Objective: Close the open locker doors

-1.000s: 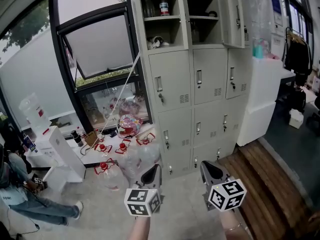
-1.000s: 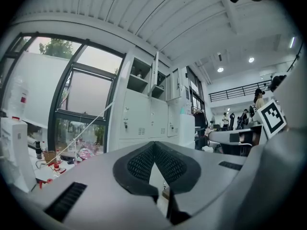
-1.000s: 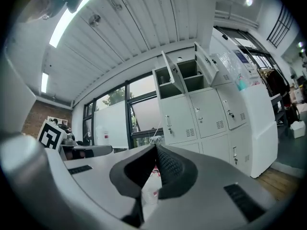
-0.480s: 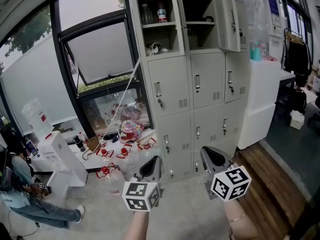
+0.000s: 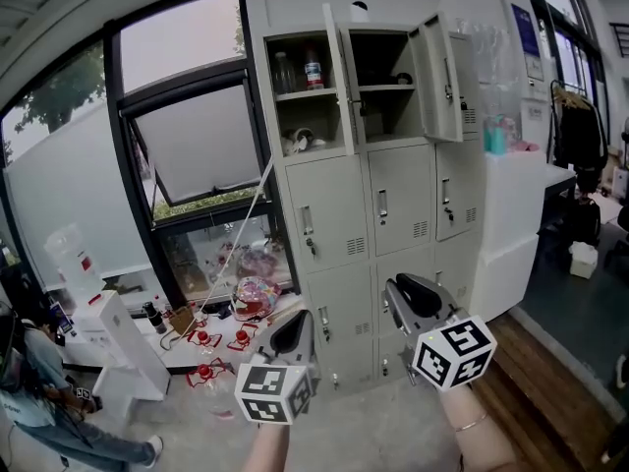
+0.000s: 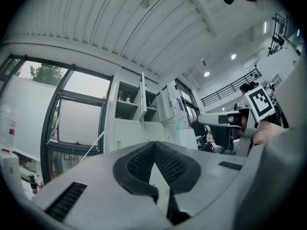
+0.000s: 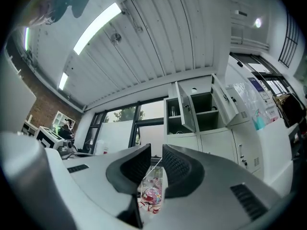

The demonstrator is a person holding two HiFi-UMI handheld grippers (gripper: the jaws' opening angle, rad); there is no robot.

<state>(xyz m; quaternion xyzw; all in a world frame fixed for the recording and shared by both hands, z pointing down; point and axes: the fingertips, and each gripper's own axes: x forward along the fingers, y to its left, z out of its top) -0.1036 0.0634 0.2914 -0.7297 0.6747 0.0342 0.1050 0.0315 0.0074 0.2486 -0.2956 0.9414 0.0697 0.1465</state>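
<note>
A bank of grey lockers stands ahead of me. In its top row two doors hang open: the left door is seen nearly edge-on and the right door swings out to the right. Bottles and small items sit on the shelves inside. The open doors also show in the right gripper view and, smaller, in the left gripper view. My left gripper is shut and empty, well short of the lockers. My right gripper is opening, with nothing between its jaws.
A tilted-open window and a white cord are left of the lockers. Red clips and a colourful ball litter the low ledge. A water dispenser and a seated person are far left. A white cabinet and wooden flooring lie right.
The head view has tilted up, so the lockers' open top row sits lower in the picture. Both grippers stay low in front, and the right one's jaws have parted a little.
</note>
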